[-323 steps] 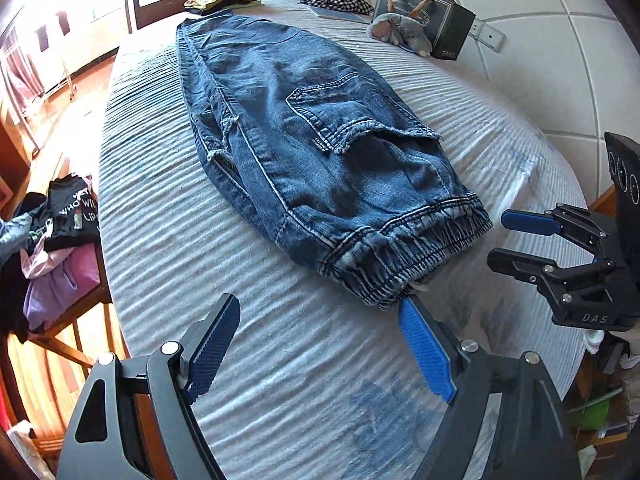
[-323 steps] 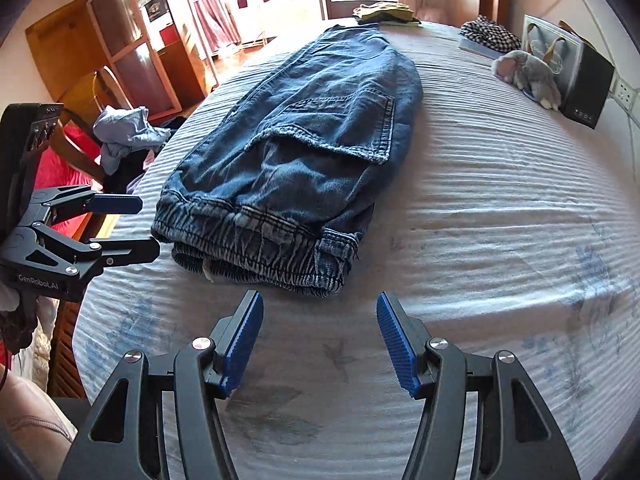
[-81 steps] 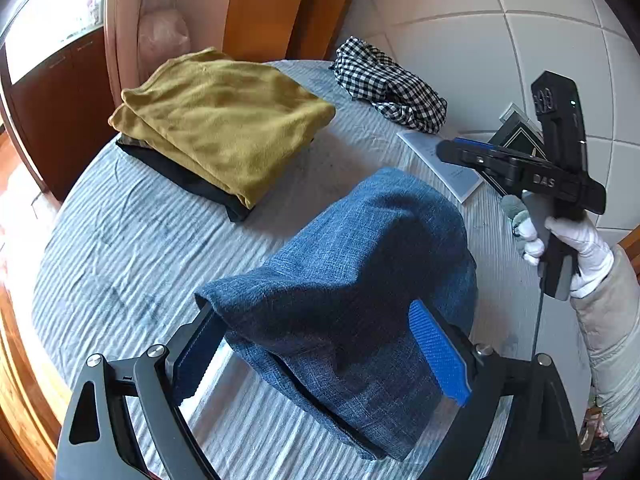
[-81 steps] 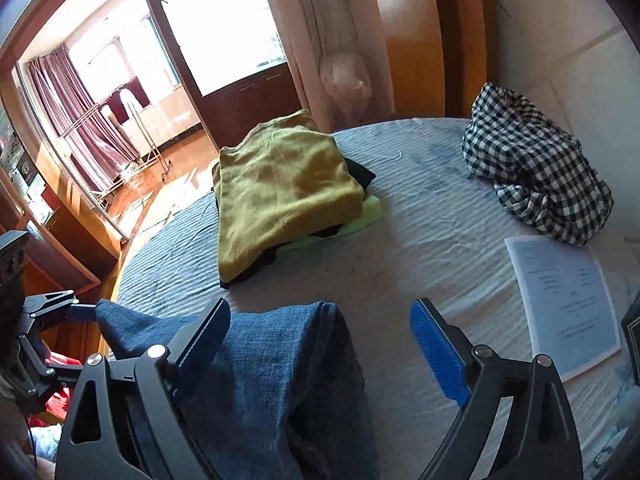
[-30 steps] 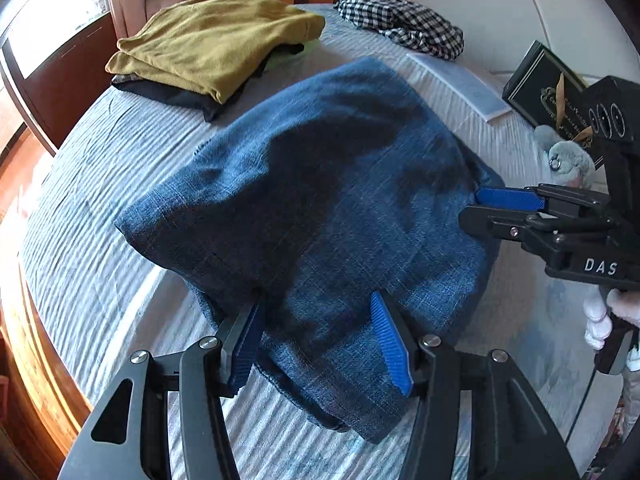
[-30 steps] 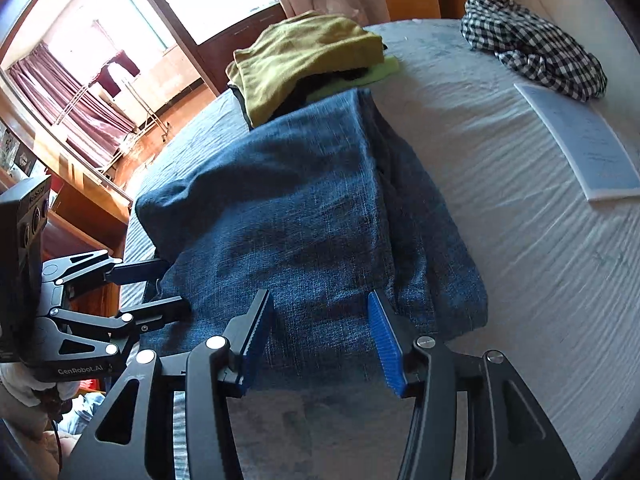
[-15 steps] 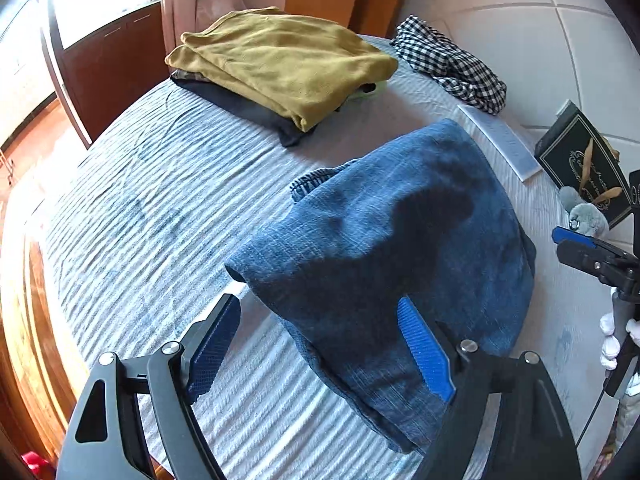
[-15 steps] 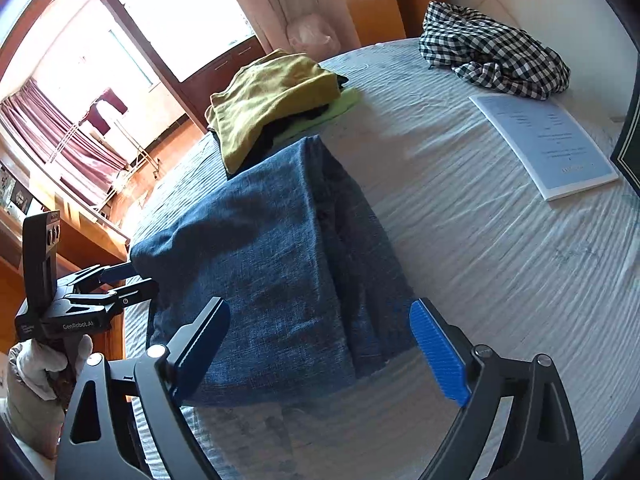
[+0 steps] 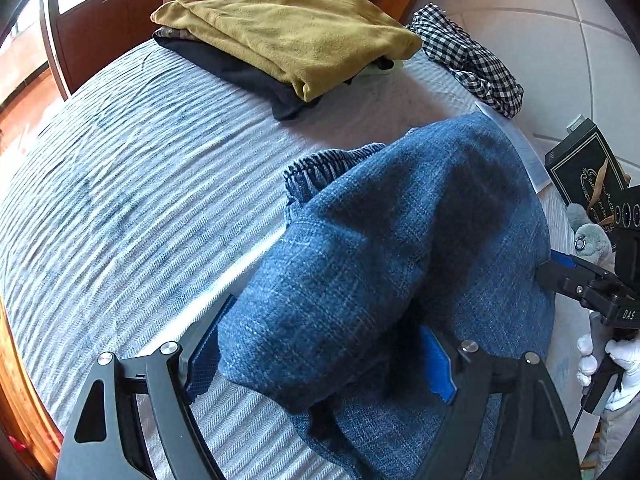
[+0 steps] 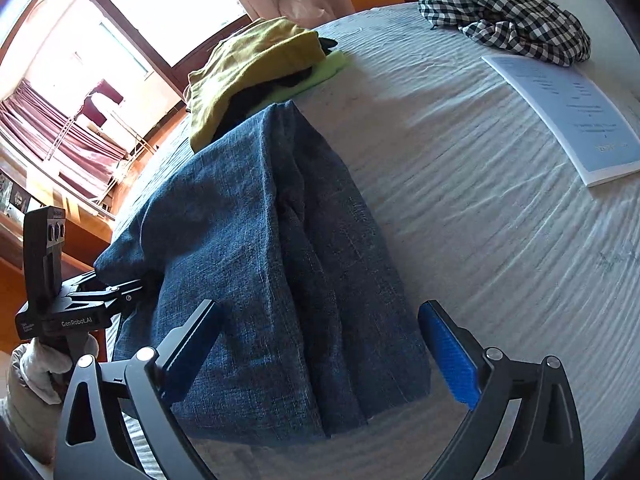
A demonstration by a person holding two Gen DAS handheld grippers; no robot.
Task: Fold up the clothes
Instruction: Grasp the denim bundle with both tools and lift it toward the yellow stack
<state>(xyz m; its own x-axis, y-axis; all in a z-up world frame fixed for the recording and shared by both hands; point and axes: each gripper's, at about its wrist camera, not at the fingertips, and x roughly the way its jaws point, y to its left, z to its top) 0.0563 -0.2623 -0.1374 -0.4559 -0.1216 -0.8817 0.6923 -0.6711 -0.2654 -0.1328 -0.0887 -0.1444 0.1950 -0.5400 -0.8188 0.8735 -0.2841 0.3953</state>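
Observation:
Folded blue jeans [image 9: 400, 240] lie in a thick bundle on the striped bed [image 9: 120, 180]. My left gripper [image 9: 320, 356] is open wide, its fingers on either side of the bundle's near left corner, which bulges up over them. A ribbed cuff [image 9: 320, 164] peeks out at the far edge. My right gripper [image 10: 320, 348] is also open wide, straddling the near right end of the jeans [image 10: 260, 240]. From the right wrist view the left gripper [image 10: 116, 288] reaches into the jeans' left side. The right gripper [image 9: 568, 272] touches their right edge.
A stack of folded clothes topped by a mustard garment [image 9: 288, 28] sits at the far end of the bed. A checked cloth [image 10: 504, 16] and a white booklet [image 10: 568, 112] lie to the right. A black box [image 9: 588, 176] and a plush toy [image 9: 592, 236] stand by the wall.
Both grippers have pushed forward against the folded jeans. The bundle's left side now bulges up over the left fingers, and the cuff shows more.

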